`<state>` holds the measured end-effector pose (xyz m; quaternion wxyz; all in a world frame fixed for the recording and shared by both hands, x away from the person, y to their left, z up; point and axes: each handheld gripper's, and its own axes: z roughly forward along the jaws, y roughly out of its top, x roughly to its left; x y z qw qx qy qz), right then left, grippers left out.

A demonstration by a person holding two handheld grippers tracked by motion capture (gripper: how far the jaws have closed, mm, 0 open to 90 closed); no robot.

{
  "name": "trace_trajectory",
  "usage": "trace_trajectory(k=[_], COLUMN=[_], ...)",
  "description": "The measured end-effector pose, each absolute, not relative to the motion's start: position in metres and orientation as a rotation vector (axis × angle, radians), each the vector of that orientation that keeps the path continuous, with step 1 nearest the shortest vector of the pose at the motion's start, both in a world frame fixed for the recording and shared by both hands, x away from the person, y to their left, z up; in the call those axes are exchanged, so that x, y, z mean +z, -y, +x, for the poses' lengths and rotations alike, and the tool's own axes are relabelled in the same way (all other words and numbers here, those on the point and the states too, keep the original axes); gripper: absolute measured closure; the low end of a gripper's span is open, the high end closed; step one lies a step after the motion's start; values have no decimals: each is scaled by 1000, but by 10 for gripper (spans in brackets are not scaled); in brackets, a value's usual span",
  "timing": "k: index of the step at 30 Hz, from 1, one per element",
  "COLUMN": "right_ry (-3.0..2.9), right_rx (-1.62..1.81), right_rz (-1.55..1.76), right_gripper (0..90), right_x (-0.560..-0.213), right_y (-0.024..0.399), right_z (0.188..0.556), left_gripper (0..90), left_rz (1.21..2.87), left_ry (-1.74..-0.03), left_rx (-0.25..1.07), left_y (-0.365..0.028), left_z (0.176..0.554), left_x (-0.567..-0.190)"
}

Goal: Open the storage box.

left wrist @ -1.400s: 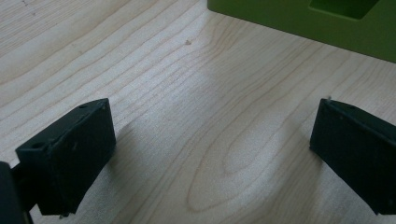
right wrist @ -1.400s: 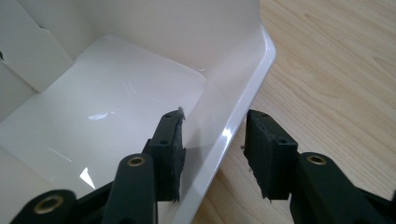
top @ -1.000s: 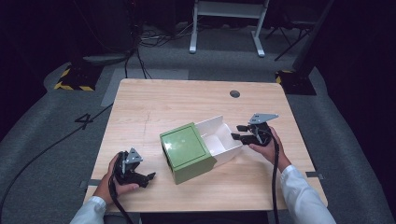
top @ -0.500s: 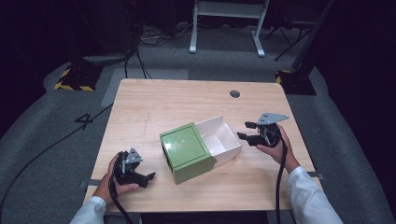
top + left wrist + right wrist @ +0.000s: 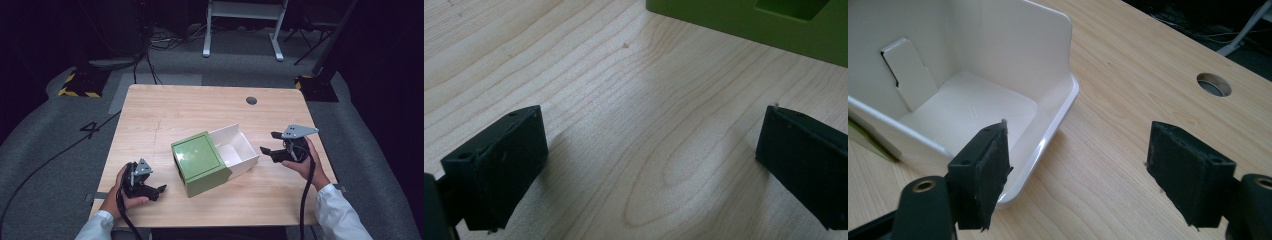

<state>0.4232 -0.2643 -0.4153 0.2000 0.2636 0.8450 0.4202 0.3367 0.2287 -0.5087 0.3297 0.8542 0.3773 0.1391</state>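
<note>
A green box [image 5: 199, 162] lies in the middle of the wooden table [image 5: 200, 110], with a white drawer [image 5: 235, 147] slid out of its right side. The drawer [image 5: 973, 75] looks empty inside. My right gripper [image 5: 269, 145] stands open just right of the drawer, jaws pointing at it, with nothing between them. My left gripper [image 5: 159, 191] rests open on the table near the front left, a short way from the box's green side [image 5: 744, 20]. Its jaws hold only bare wood.
A round cable hole [image 5: 251, 100] is set in the table's far right part, also seen as a hole [image 5: 1214, 84] beyond my right jaws. Dark floor with cables and a white stand [image 5: 240, 20] lies past the far edge.
My right gripper has drawn back to the right, away from the drawer's end. The left gripper and the box have stayed put.
</note>
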Motion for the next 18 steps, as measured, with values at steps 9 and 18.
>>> trace_trajectory(k=[9,18], right_ry=[-2385,-2412], right_rx=[1127,1074], right_rz=[693,676], right_gripper=[241,228], right_x=[-417,-423], right_y=[273,282], right_z=[409,397], left_gripper=[5,5], left_rz=[2237,2238], left_ry=[-989,-988], left_rx=[367,369], left_y=[-229,-230], left_z=[336,336], left_x=[-508,-508])
